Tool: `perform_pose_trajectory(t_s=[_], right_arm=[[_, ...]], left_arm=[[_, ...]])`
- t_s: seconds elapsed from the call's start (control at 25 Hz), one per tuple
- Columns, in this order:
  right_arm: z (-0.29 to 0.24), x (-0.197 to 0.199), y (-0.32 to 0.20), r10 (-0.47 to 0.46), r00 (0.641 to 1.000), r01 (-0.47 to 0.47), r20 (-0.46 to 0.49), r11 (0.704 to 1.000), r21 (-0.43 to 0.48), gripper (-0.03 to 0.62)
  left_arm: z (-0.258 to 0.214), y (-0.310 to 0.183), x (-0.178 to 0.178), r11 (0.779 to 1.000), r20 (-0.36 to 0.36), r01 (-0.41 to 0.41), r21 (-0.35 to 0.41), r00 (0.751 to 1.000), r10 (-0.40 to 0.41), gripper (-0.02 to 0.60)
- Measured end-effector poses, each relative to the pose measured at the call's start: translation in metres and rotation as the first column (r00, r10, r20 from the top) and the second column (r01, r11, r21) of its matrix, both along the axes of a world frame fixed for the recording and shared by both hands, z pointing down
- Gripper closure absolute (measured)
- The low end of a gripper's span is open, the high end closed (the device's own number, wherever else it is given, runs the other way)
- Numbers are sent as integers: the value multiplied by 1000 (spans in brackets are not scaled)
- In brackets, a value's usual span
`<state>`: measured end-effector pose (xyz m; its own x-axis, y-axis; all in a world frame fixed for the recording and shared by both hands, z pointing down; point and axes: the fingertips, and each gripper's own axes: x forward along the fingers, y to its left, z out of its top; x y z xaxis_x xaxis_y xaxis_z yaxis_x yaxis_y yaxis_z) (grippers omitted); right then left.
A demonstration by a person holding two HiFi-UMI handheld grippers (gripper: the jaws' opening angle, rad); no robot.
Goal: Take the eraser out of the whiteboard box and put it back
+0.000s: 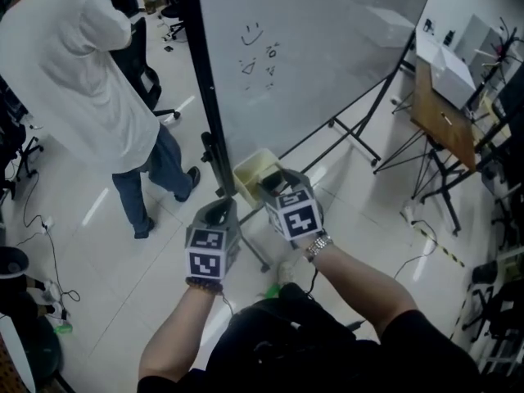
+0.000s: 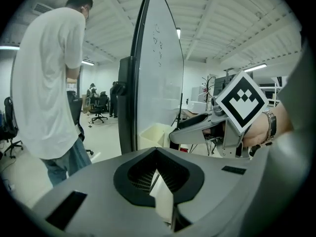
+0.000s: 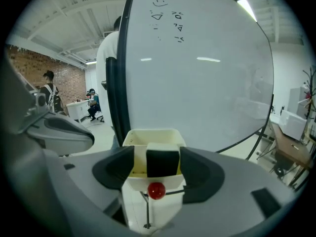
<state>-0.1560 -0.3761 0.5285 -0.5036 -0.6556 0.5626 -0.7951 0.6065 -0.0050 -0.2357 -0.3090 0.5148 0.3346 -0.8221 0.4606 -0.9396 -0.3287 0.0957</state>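
A cream whiteboard box hangs at the lower edge of the whiteboard. A black eraser with a white top stands upright in it. My right gripper is open, one jaw on each side of the eraser, with a gap showing on the left side. In the head view the right gripper reaches into the box. My left gripper hangs shut and empty just left of the box, its jaws together in the left gripper view. The box lies beyond them.
A person in a white shirt stands left of the board's black frame. A small red ball sits below the box front. Black stand legs spread over the floor. Tables stand at the right.
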Motion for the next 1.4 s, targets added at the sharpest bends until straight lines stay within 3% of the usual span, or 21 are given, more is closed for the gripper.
perform_pose_trajectory(t_s=[0.6,0.72,1.4], right_arm=[[28,-3,-11,-30,999,26,-43,997,-78,278],[22,-4,-16,-26,999,24,-41,999,-46,312],[-34,5,-7,23,1000,-22,-13,995,96,313]], left_arm=[[8,-13,-6,1000,0,22,-22,1000,-22,581],[8,-12,-6,1000,2,22,-21,1000,-22,581],[-15,0,-5,999,3,-12,38,1000,12,581]])
